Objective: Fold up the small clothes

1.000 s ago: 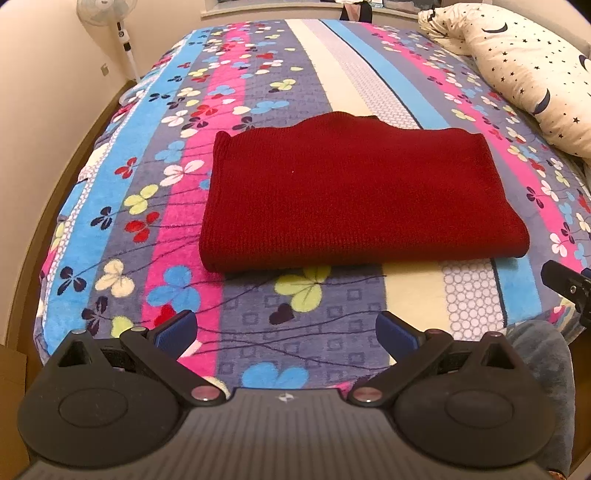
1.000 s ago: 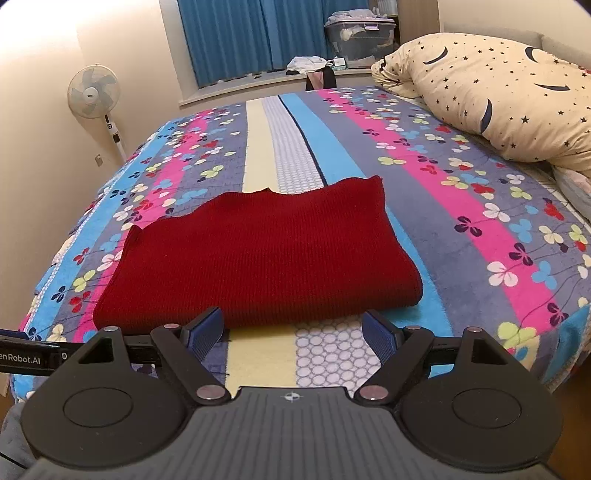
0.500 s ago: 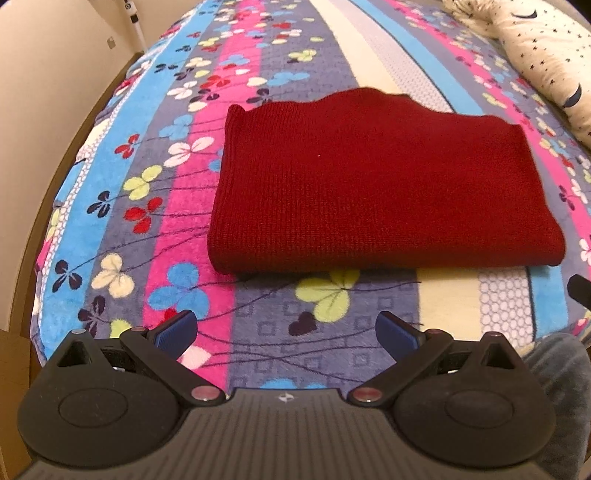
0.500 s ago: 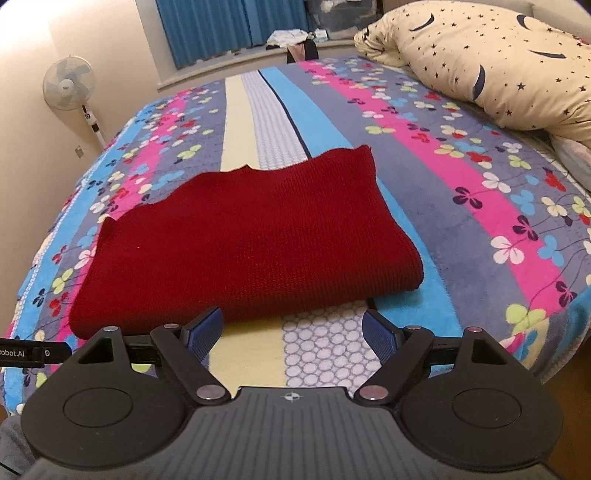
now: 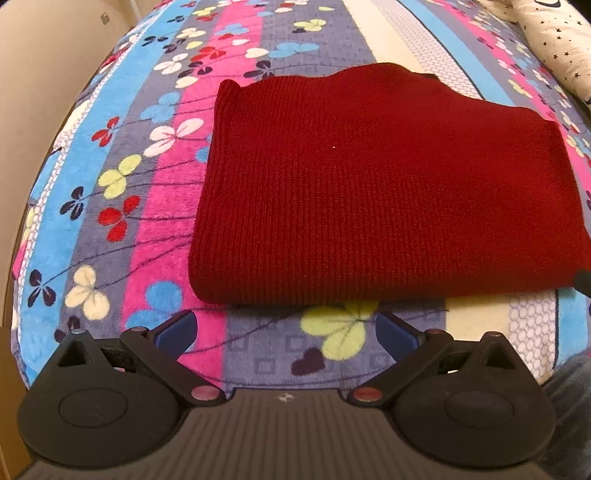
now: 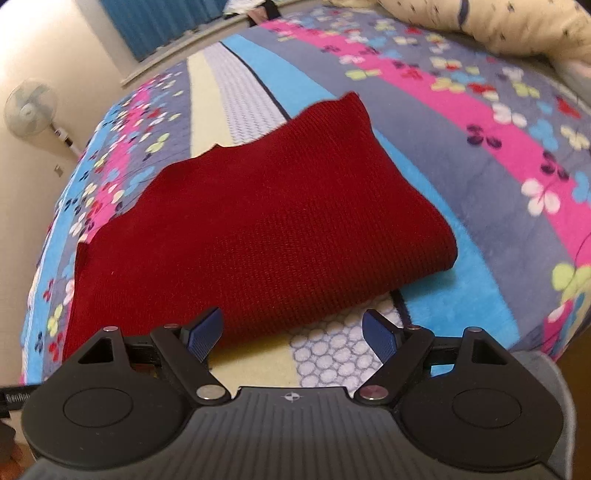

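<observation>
A dark red knitted sweater lies folded into a flat rectangle on the striped floral blanket. It also shows in the right wrist view. My left gripper is open and empty, just short of the sweater's near folded edge, toward its left part. My right gripper is open and empty, at the sweater's near edge toward its right part; its left pad overlaps the red fabric in view, and I cannot tell if it touches.
A star-and-moon pillow lies at the bed's far right, also in the left wrist view. A standing fan is by the left wall, blue curtains behind. The bed's near edge runs just under both grippers.
Both grippers have moved forward and lower toward the sweater's near edge, so it fills more of each view. Both stay open. The sweater has not moved.
</observation>
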### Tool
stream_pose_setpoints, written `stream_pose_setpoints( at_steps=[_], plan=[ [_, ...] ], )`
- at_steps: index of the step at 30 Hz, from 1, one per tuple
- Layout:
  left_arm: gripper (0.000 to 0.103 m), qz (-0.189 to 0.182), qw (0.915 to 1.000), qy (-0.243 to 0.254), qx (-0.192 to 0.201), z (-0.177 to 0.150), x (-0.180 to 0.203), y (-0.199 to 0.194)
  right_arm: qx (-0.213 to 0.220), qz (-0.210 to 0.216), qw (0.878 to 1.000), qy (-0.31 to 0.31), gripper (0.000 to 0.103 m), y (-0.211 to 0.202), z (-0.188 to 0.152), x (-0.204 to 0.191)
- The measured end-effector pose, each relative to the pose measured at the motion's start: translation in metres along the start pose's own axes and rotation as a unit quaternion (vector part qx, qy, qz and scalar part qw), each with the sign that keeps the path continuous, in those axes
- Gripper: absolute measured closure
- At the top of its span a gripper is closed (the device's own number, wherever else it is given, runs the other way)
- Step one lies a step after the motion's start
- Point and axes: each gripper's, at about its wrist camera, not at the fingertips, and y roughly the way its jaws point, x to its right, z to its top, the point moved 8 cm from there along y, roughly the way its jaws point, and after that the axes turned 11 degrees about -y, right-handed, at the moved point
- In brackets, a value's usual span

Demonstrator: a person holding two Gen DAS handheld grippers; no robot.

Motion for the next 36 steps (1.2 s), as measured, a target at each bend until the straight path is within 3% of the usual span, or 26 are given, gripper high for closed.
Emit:
stream_pose_setpoints(
  at_steps=[3,6,8,14,21,23,24,27,32,36],
  plan=[
    [0.000,-0.001,1.0000,-0.003,-0.007,0.004,-0.002,0.010,-0.011,0.039,0.997,0.059,0.019,0.020,0.000,0.011],
    [0.000,0.003,0.9997,-0.017,-0.017,0.006,-0.009,0.020,-0.022,0.065,0.986,0.153,0.019,0.047,-0.006,0.034],
    [0.000,0.012,0.9994,-0.024,-0.020,0.008,-0.017,0.027,-0.020,0.057,0.979,0.193,0.019,0.061,-0.010,0.050],
    [0.000,0.044,0.9976,-0.048,-0.022,0.016,-0.049,0.041,0.016,0.028,0.973,0.230,0.019,0.081,-0.003,0.085],
    [0.000,0.042,0.9942,-0.092,-0.038,0.024,-0.077,0.056,0.051,0.049,0.942,0.328,0.010,0.101,0.005,0.108],
    [0.000,0.040,0.9936,-0.097,-0.042,0.025,-0.082,0.059,0.068,0.042,0.934,0.348,0.034,0.099,0.006,0.109],
    [0.000,0.037,0.9934,-0.099,-0.044,0.025,-0.084,0.060,0.076,0.036,0.937,0.339,0.062,0.096,0.008,0.107],
    [0.000,0.036,0.9937,-0.098,-0.042,0.027,-0.086,0.058,0.075,0.014,0.951,0.301,0.073,0.089,0.016,0.096],
    [0.000,0.042,0.9930,-0.105,-0.031,0.030,-0.097,0.054,0.071,0.006,0.951,0.300,0.073,0.084,0.025,0.093],
    [0.000,0.033,0.9904,-0.129,-0.037,0.030,-0.112,0.057,0.042,0.006,0.936,0.349,0.041,0.098,0.010,0.112]
  ],
)
